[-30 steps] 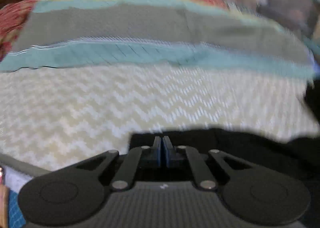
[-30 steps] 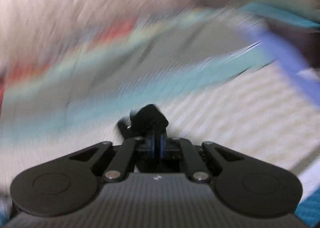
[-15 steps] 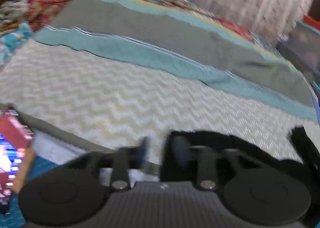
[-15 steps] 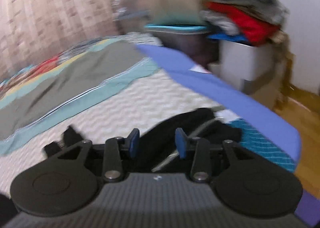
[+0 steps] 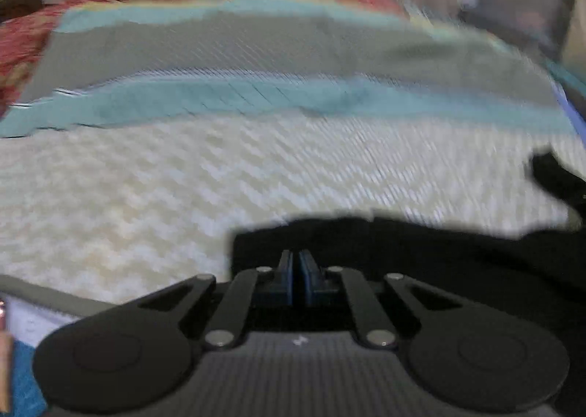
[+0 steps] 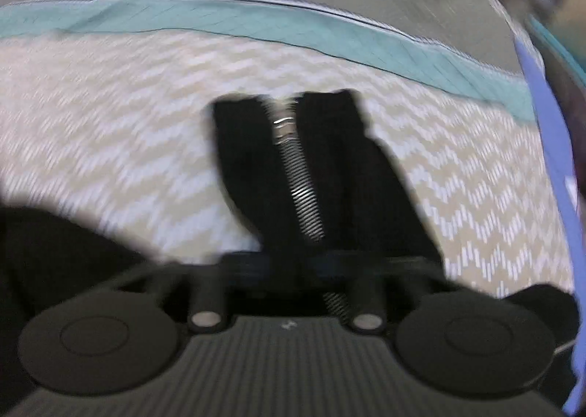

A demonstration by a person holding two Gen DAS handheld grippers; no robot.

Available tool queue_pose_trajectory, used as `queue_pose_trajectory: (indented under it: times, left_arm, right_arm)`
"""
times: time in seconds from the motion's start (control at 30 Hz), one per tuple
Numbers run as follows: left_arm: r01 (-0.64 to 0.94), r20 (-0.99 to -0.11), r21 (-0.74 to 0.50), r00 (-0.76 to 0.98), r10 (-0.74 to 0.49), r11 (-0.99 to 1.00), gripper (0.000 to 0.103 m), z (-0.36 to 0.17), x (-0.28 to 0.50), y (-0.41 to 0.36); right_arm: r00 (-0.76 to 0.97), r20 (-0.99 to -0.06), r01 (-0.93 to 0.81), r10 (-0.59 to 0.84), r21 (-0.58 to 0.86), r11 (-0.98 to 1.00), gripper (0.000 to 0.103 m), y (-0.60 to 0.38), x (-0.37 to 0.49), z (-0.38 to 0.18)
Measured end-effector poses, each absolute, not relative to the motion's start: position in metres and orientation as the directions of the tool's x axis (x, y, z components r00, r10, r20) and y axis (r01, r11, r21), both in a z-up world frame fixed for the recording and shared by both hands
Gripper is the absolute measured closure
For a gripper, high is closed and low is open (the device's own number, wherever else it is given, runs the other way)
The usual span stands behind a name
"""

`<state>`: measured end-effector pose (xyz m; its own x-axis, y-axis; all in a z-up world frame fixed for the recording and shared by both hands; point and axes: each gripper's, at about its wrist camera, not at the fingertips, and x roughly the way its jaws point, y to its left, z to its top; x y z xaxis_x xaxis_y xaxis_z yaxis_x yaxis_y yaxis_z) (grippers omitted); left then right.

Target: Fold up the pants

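While the black pants (image 5: 421,256) lie on the bed (image 5: 146,197), the left hand-held gripper (image 5: 296,272) has its blue pads pressed together over the fabric's edge at 6 o'clock. The right hand-held gripper (image 6: 289,263) is blurred, so I cannot tell its state; a zippered strip of pants (image 6: 293,160) runs toward 12 o'clock.

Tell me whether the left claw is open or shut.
Shut. In the left wrist view the left claw's blue pads meet with only a thin seam, over the black pants. Whether cloth is pinched, cannot tell.
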<state>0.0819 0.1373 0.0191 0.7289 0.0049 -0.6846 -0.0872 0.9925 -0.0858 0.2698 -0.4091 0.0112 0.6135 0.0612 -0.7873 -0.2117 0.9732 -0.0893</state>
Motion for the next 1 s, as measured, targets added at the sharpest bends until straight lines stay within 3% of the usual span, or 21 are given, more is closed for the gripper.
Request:
queue_pose_trajectory:
  times: [0.13, 0.23, 0.3, 0.37, 0.43, 0.47, 0.5, 0.63, 0.73, 0.77, 0.87, 1.0]
  left_arm:
    - [-0.215, -0.589, -0.271, 0.808, 0.015, 0.938, 0.098, 0.060, 0.037, 0.199]
    - [-0.301, -0.559, -0.330, 0.826, 0.072, 0.895, 0.098, 0.072, 0.022, 0.231]
    - [-0.350, -0.559, -0.368, 0.824, 0.095, 0.862, 0.101, 0.070, 0.023, 0.247]
    - [-0.477, -0.577, -0.306, 0.781, 0.238, 0.824, 0.101, 0.064, 0.030, 0.251]
    - [-0.527, -0.623, -0.290, 0.737, 0.260, 0.799, 0.101, 0.050, 0.043, 0.260]
    - [-0.550, -0.680, -0.318, 0.700, 0.219, 0.772, 0.101, 0.039, 0.053, 0.267]
    - [-0.568, -0.717, -0.342, 0.673, 0.183, 0.749, 0.101, 0.031, 0.059, 0.271]
    - [-0.517, -0.715, -0.308, 0.680, 0.164, 0.799, 0.098, 0.027, 0.055, 0.254]
    - [-0.453, -0.727, -0.260, 0.673, 0.135, 0.853, 0.089, 0.028, 0.036, 0.239]
    - [-0.434, -0.730, -0.254, 0.672, 0.123, 0.864, 0.084, 0.028, 0.030, 0.236]
    - [-0.389, -0.737, -0.216, 0.666, 0.111, 0.896, 0.048, 0.025, 0.021, 0.225]
    - [-0.332, -0.734, -0.149, 0.668, 0.121, 0.931, 0.045, 0.022, 0.040, 0.207]
  right_arm:
    - [0.817, -0.553, 0.050, 0.165, 0.353, 0.934, 0.092, -0.494, 0.275, 0.092]
    - [0.931, -0.356, 0.157, 0.081, 0.591, 0.791, 0.092, -0.554, 0.275, 0.137]
    - [0.959, -0.283, 0.198, 0.001, 0.672, 0.713, 0.092, -0.580, 0.283, 0.152]
    - [0.954, -0.299, 0.221, -0.003, 0.698, 0.681, 0.089, -0.587, 0.301, 0.151]
    - [0.922, -0.387, 0.283, -0.014, 0.649, 0.707, 0.079, -0.576, 0.324, 0.139]
    - [0.894, -0.448, 0.302, -0.004, 0.596, 0.744, 0.048, -0.567, 0.336, 0.130]
    - [0.867, -0.498, 0.315, 0.000, 0.548, 0.775, 0.024, -0.558, 0.339, 0.119]
    - [0.841, -0.541, 0.268, 0.016, 0.442, 0.856, 0.027, -0.538, 0.326, 0.080]
    - [0.832, -0.555, 0.246, 0.019, 0.398, 0.884, 0.029, -0.548, 0.306, 0.064]
    - [0.829, -0.558, 0.236, 0.032, 0.403, 0.884, 0.029, -0.555, 0.299, 0.061]
    - [0.819, -0.571, 0.229, 0.055, 0.412, 0.882, 0.032, -0.568, 0.269, 0.057]
    - [0.784, -0.610, 0.189, 0.109, 0.404, 0.895, 0.037, -0.557, 0.259, 0.057]
